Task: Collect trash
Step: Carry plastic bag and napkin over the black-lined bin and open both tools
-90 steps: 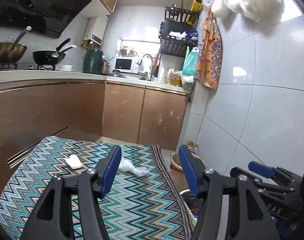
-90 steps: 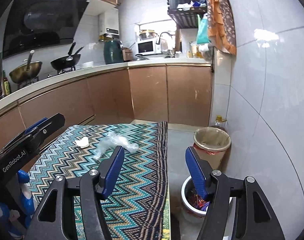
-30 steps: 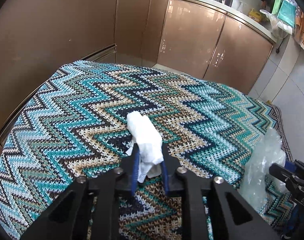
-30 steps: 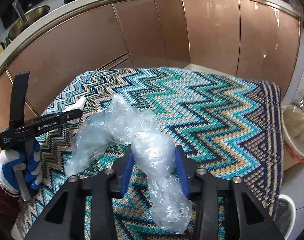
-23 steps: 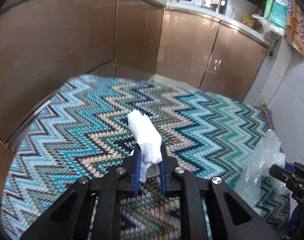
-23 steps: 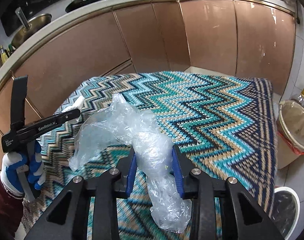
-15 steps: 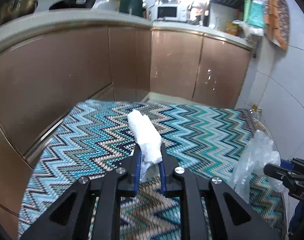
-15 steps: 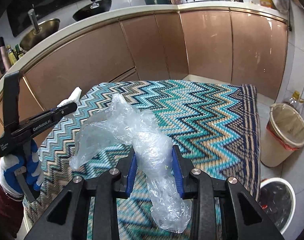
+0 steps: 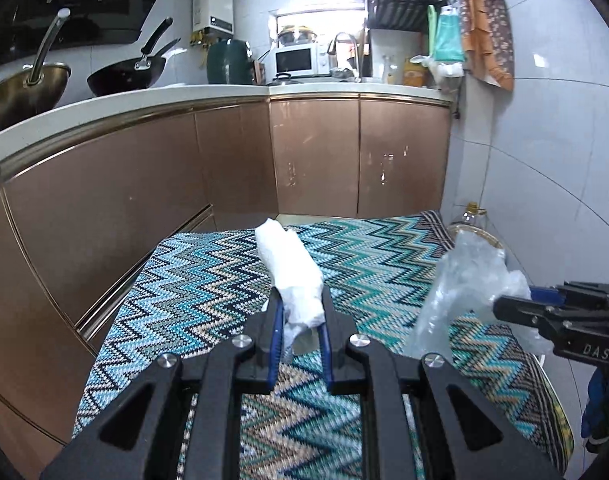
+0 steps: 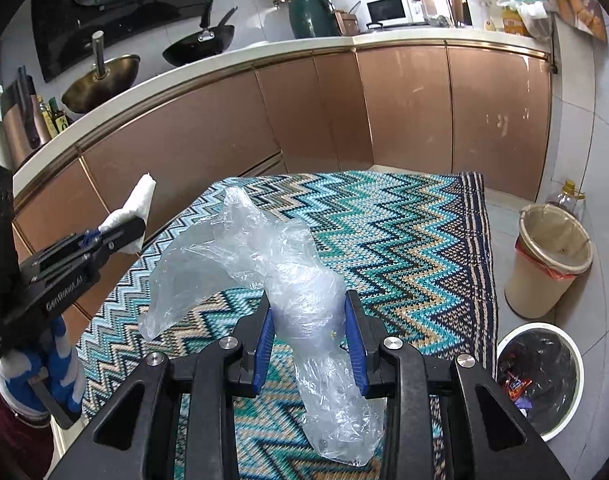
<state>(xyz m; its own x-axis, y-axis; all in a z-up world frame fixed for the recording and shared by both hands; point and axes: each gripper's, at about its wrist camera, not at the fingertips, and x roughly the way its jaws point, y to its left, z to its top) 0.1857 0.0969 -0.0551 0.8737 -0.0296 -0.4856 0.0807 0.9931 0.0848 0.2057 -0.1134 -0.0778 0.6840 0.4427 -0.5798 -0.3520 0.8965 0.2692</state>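
Note:
My left gripper (image 9: 300, 312) is shut on a crumpled white tissue (image 9: 290, 270) that sticks up and forward from its blue pads, held above the zigzag rug (image 9: 208, 280). My right gripper (image 10: 307, 316) is shut on a crumpled clear plastic bag (image 10: 260, 256), which hangs out above and below the pads. In the right wrist view the left gripper (image 10: 116, 228) with the tissue (image 10: 138, 200) shows at the left, held by a blue-and-white gloved hand (image 10: 44, 364). In the left wrist view the right gripper (image 9: 504, 308) and the bag (image 9: 460, 280) show at the right.
A beige bin with a liner (image 10: 548, 260) and a white bin with a dark liner and wrappers (image 10: 540, 376) stand on the tiled floor right of the rug (image 10: 404, 240). An oil bottle (image 10: 566, 196) stands behind them. Copper cabinet fronts (image 10: 404, 108) run behind and left, under a worktop with pans.
Both grippers have risen from the rug with their loads, the tissue and the plastic bag. The views have tilted up, so the worktop and the bins now show.

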